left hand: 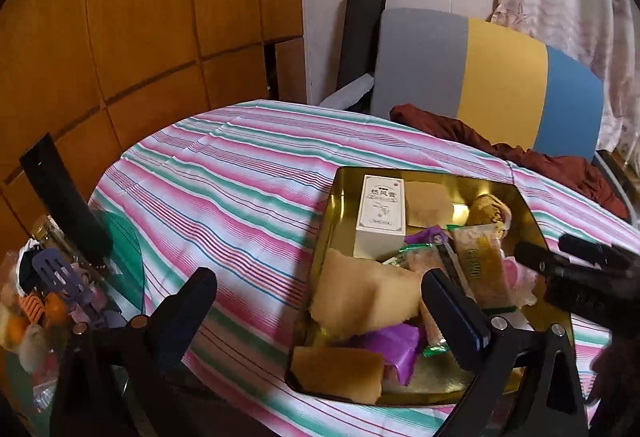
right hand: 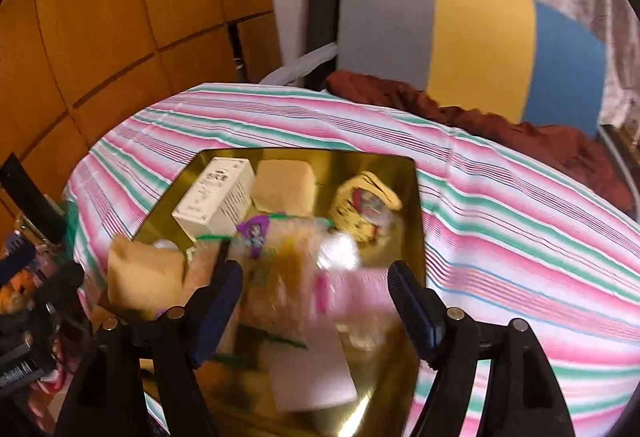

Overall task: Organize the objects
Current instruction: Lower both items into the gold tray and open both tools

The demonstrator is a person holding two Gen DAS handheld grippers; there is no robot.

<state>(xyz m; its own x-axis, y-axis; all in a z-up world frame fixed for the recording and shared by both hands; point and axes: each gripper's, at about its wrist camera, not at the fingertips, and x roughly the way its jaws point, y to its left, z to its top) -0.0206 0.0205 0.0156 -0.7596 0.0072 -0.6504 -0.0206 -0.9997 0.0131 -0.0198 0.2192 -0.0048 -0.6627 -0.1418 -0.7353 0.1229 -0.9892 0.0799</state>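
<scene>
A gold metal tray [left hand: 524,205] [right hand: 408,221] sits on the striped tablecloth and holds a white box [left hand: 380,215] [right hand: 214,197], tan sponge pieces [left hand: 360,297] [right hand: 284,185], snack packets [left hand: 482,269] [right hand: 276,277], a purple wrapper [left hand: 394,347] and a yellow patterned packet [right hand: 366,207]. My left gripper [left hand: 316,311] is open and empty, over the tray's near left corner. My right gripper [right hand: 316,301] is open and empty, just above the packets in the tray. It also shows in the left wrist view [left hand: 576,261] at the right.
The striped tablecloth [left hand: 224,189] [right hand: 520,205] covers a round table. A chair with a grey, yellow and blue back [left hand: 480,77] and a dark red cloth [left hand: 520,153] stand behind. A bin of hair clips and small toys [left hand: 48,301] sits at the left.
</scene>
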